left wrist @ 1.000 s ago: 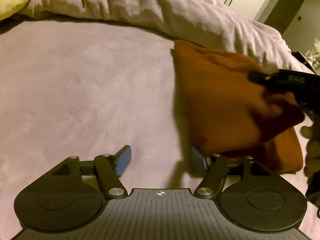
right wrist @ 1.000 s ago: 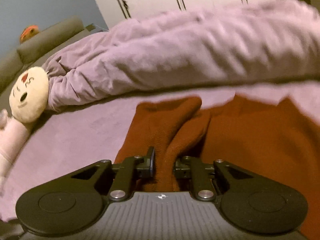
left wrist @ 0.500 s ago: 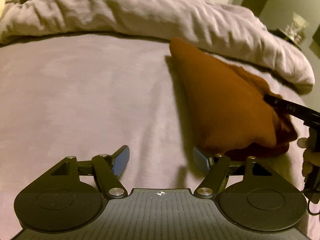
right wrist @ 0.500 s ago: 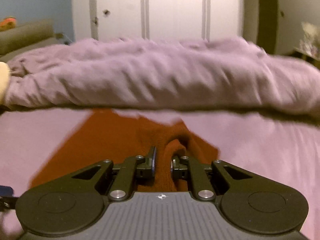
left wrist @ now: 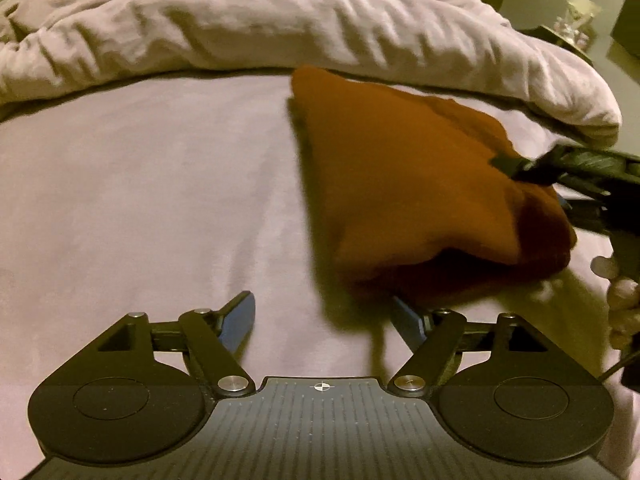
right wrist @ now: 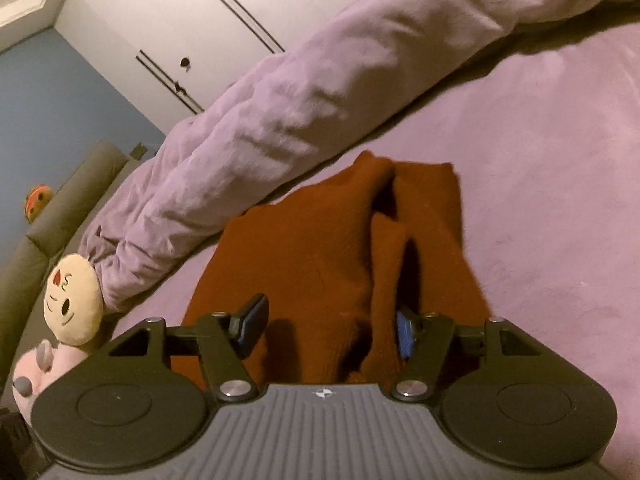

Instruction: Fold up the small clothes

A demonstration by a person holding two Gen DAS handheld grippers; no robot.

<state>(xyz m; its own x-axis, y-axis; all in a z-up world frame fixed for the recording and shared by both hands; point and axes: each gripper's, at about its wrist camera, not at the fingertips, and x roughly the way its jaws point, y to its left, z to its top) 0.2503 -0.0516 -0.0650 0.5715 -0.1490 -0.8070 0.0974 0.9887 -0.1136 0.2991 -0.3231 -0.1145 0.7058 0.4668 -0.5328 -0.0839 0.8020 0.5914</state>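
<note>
The rust-orange knit garment (right wrist: 320,264) lies bunched on the lilac bed sheet (left wrist: 140,184), just beside the rumpled duvet (left wrist: 280,24). The right gripper (right wrist: 326,326) has just been opening; its jaws stand apart with a fold of the garment between them, unpinched. The left gripper (left wrist: 324,320) is spread wide over bare sheet, the garment's near edge by its right finger.

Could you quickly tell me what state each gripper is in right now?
Left gripper: open, empty, beside the rust-brown garment.
Right gripper: jaws just opened, garment fold between them, not pinched.
</note>
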